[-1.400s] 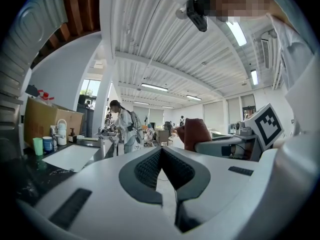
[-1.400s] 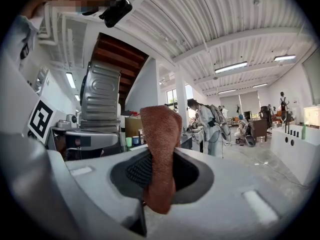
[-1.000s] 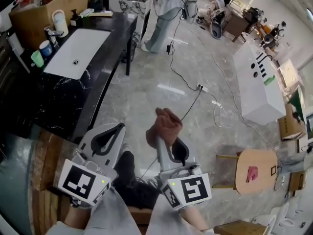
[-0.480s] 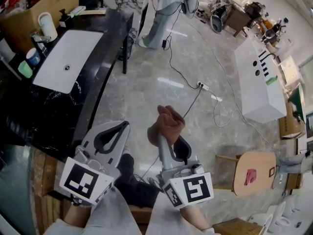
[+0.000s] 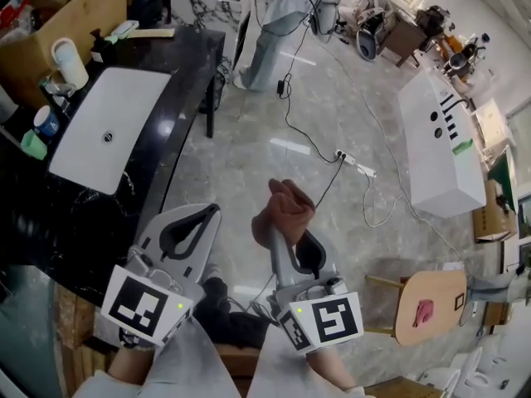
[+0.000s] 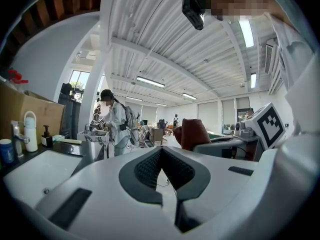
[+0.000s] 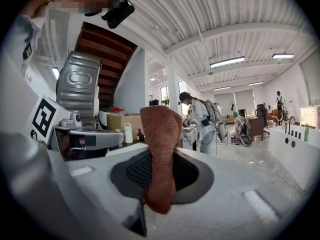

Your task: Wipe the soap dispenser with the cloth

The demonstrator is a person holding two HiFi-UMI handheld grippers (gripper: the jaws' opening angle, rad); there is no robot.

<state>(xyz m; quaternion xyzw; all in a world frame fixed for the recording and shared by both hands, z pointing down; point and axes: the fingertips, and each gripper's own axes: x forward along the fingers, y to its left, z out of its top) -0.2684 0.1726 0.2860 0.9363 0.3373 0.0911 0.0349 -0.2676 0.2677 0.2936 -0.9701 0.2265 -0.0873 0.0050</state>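
Note:
The soap dispenser (image 5: 100,48), a small dark pump bottle, stands at the far end of the black counter (image 5: 178,81), behind the white sink (image 5: 108,127). It also shows as a small shape in the left gripper view (image 6: 46,136). A brown cloth (image 5: 284,211) sticks up from my right gripper (image 5: 279,232), which is shut on it and held over the floor, well away from the counter. The cloth (image 7: 160,134) hangs between the dark pads in the right gripper view. My left gripper (image 5: 206,212) is beside it, jaws shut with nothing between them.
A white bottle (image 5: 68,61), cups (image 5: 44,121) and a cardboard box (image 5: 62,19) stand around the sink. A person (image 5: 278,19) stands past the counter's far end. Cables (image 5: 332,152) trail over the marble floor. A white cabinet (image 5: 444,152) and a wooden stool (image 5: 444,293) are at right.
The counter and sink have slid left and down in the head view as the view shifted. Both grippers kept their places, and the cloth stayed in the right one.

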